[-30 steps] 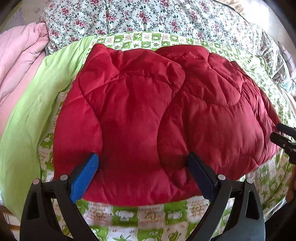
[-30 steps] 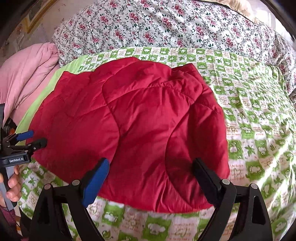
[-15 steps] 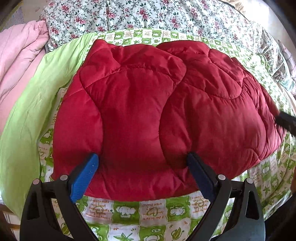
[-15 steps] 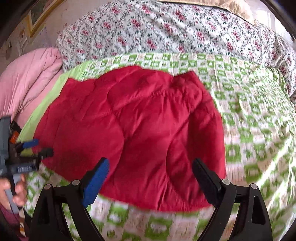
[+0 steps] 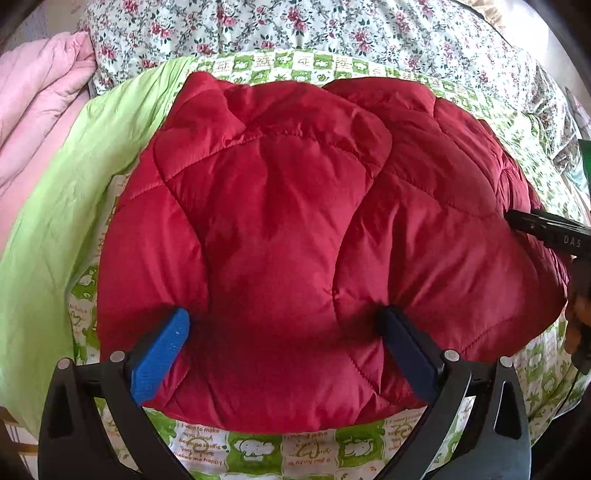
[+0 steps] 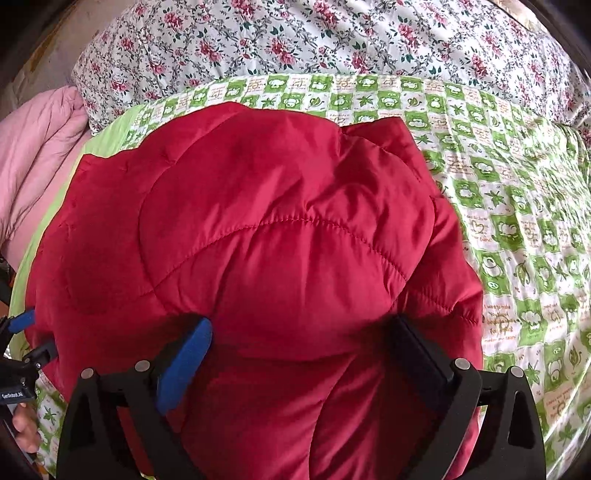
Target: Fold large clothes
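A red quilted puffy jacket lies folded on the bed, on a green and white patterned sheet. My left gripper is open, its fingers spread wide over the jacket's near edge. The jacket also fills the right wrist view. My right gripper is open and low over the jacket's right part, which bulges between its fingers. The right gripper shows at the right edge of the left wrist view. The left gripper shows at the left edge of the right wrist view.
A floral quilt lies along the back of the bed. A pink quilt is bunched at the left. A plain light green cover lies left of the jacket. The patterned sheet stretches right of the jacket.
My right gripper has moved forward and down onto the jacket, which now fills its view. My left gripper has edged a little closer to the jacket's near edge.
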`<state>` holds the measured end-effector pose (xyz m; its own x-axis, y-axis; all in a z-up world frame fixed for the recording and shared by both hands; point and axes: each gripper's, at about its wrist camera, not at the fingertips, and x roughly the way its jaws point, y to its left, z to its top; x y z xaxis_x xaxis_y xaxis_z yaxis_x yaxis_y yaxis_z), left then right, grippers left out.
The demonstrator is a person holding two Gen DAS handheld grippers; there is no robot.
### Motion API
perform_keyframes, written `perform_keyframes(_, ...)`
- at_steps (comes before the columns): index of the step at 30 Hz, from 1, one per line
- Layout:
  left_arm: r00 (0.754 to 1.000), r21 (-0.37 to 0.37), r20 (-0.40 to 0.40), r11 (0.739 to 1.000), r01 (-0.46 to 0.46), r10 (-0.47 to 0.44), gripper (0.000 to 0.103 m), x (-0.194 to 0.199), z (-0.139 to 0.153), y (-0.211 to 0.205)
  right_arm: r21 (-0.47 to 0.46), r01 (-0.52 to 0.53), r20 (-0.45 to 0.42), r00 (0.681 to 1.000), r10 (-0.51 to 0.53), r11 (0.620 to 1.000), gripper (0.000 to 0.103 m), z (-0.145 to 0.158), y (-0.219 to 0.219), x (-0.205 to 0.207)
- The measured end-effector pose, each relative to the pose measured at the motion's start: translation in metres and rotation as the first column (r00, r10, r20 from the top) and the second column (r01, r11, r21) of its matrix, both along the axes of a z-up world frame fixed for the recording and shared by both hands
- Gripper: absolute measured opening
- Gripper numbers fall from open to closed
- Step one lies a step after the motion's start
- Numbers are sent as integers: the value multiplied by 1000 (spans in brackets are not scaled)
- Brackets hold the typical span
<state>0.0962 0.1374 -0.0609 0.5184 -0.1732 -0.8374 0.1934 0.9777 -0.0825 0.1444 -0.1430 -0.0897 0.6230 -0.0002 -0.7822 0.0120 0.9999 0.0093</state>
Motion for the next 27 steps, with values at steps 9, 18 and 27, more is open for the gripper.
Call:
perform_keyframes(9,1000,-37,23,999,12,-11,103,-19,18,5,24,-11,36,999,11,1000,93,16,2,-43)
perform_keyframes(18,996,-12,78,999,38,-36,103,-44,34,-2,40,-49,54,997,47,998,93,23,7,-99)
perform_keyframes(27,991,35,125,999,39,-43,103,-74,46,0,43,-88,70,994,85,995,95,29,16,-148)
